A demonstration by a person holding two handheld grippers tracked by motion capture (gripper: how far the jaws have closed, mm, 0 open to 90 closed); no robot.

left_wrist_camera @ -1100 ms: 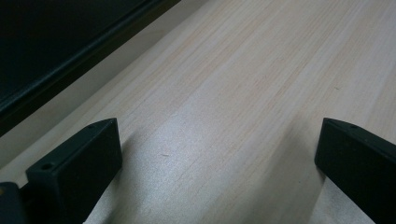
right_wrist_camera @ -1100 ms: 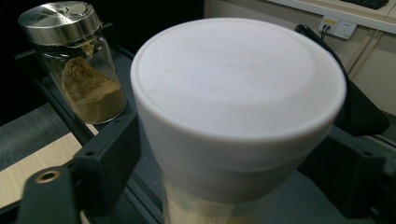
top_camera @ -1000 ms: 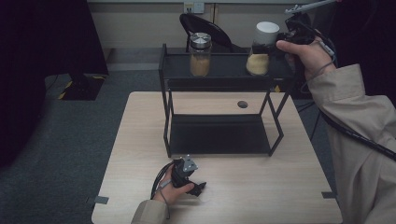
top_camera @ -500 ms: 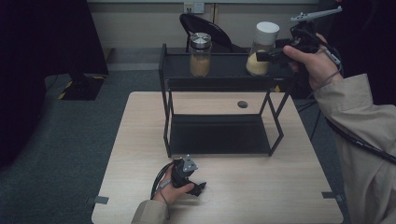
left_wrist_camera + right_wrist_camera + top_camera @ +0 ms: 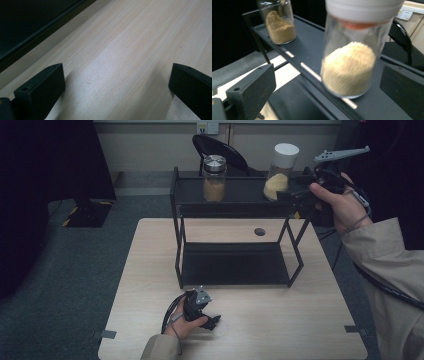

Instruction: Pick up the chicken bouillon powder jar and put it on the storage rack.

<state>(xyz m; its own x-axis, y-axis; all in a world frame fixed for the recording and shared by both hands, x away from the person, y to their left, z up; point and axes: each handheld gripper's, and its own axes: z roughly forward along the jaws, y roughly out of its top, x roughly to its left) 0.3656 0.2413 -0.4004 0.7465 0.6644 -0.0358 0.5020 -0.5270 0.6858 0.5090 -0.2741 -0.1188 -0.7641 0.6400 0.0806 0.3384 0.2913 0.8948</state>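
- My right gripper has just opened its jaws wide; the white-capped jar of pale granules stands free beyond them, blurred, cap cut off.
- That jar sits at the right end of the black rack's top shelf, the metal-lidded jar left of it.
- My left gripper, jaws spread and empty, rests on the near table.
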